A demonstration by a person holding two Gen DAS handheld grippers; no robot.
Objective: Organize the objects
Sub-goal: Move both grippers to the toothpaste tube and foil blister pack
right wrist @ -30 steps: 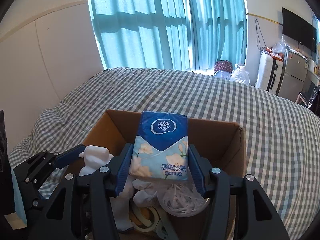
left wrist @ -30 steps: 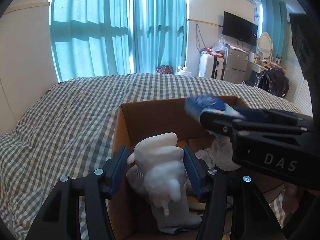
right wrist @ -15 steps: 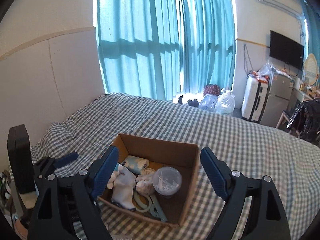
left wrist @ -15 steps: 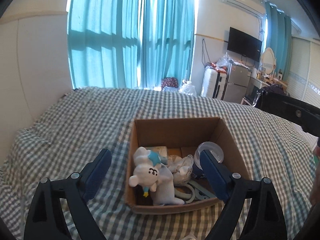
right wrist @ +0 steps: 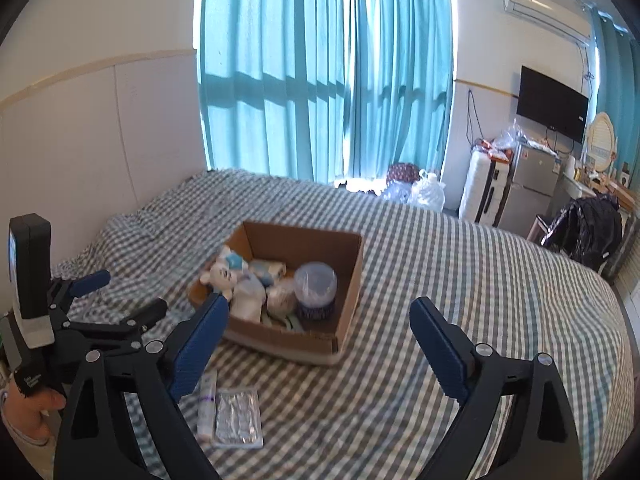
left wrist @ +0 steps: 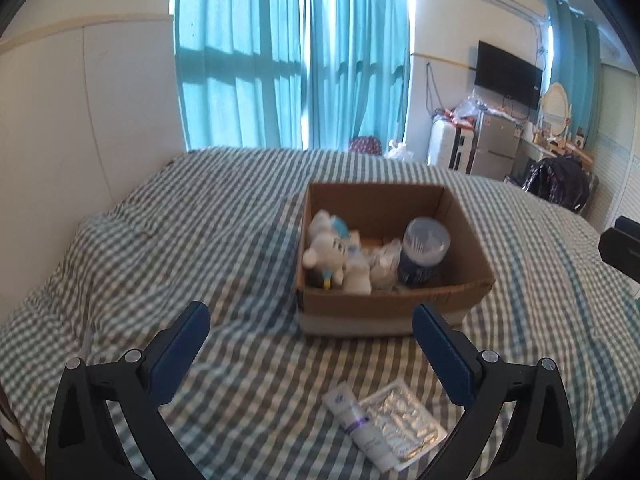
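Both grippers are empty. The left gripper (left wrist: 310,322) has its jaws wide apart and opening more, with nothing between them. The right gripper (right wrist: 320,320) is the same, jaws apart, opening, holding nothing.

Out past the jaw tips sits the cardboard box (left wrist: 384,310) on the checked bed cover (left wrist: 180,248). It already has things in it: a white plush toy (left wrist: 326,250), a round tub of cotton swabs (left wrist: 424,252) and some soft white bundles. I think they are in there so they stay in one tidy place.

Two things are not in the box yet. A small white tube (left wrist: 358,428) and a shiny foil packet (left wrist: 404,416) lie flat on the cover, touching, just below the left jaws and closer to the right-side one. I think the jaws are wide so they can fit around one of these next
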